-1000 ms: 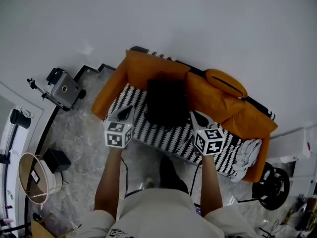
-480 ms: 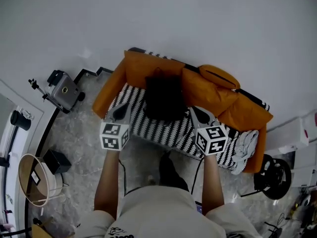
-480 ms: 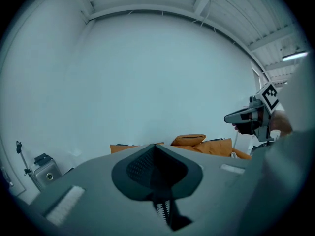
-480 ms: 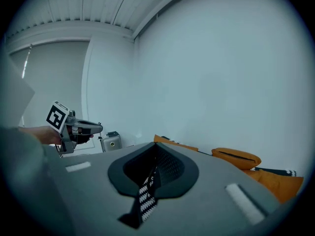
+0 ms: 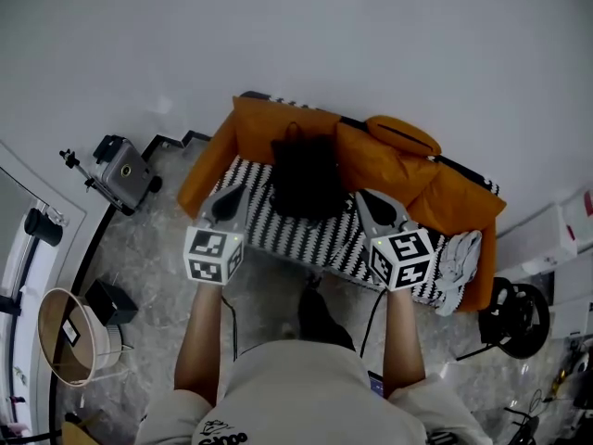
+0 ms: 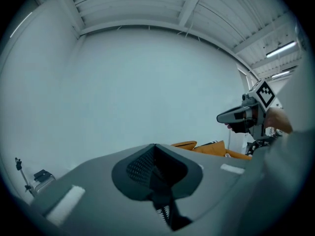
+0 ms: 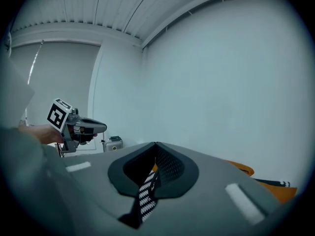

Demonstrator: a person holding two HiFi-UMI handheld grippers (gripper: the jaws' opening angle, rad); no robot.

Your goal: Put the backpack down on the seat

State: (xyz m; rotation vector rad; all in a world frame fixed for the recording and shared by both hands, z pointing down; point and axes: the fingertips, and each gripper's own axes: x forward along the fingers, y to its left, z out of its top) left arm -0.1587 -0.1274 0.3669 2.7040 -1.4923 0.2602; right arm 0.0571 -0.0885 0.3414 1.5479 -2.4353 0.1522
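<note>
Plainly, left gripper (image 5: 229,197) and right gripper (image 5: 372,202) fingers meet, empty, apart from backpack (image 5: 306,179).

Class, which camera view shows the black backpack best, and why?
The head view: the whole backpack sits on the striped seat against the orange cushions. The two gripper views show only slivers of the sofa, and no backpack can be made out.

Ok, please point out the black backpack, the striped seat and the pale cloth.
black backpack (image 5: 306,179), head view, middle of its body.
striped seat (image 5: 301,241), head view, bare front part below the backpack.
pale cloth (image 5: 460,269), head view, middle of the bundle.
</note>
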